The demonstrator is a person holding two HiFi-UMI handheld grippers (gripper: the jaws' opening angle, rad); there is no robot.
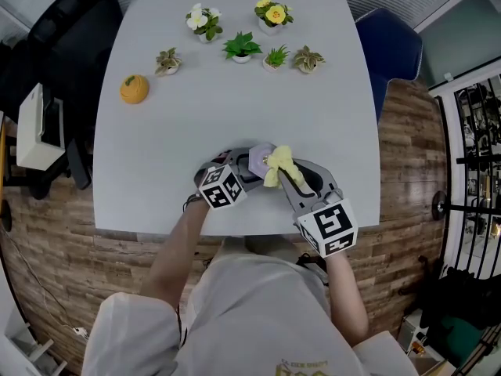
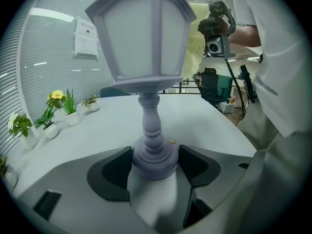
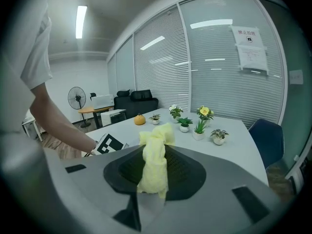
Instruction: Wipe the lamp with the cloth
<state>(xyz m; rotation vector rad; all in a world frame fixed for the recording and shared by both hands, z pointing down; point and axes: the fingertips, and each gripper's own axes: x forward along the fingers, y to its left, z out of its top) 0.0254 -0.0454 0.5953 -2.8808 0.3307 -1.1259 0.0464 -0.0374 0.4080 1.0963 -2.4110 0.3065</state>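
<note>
A lilac lantern-shaped lamp [image 2: 141, 38] stands upright on the white table [image 1: 235, 108] near its front edge. My left gripper [image 2: 155, 156] is shut on the lamp's round base, one pad on each side. In the head view the lamp's top [image 1: 257, 160] shows between the two grippers, with the left gripper [image 1: 237, 171] on its left. The right gripper [image 3: 155, 172] is shut on a bunched yellow cloth [image 3: 154, 160]. It holds the cloth [image 1: 280, 165] against the right side of the lamp's head. From the left gripper view, the cloth [image 2: 196, 43] shows behind the lantern's right edge.
Several small potted plants [image 1: 241, 47] stand in a row at the table's far side, with an orange pumpkin-like ball [image 1: 134, 89] at far left. A blue chair [image 1: 393, 49] is at the right, dark seating [image 1: 66, 30] and a white box [image 1: 35, 128] at the left.
</note>
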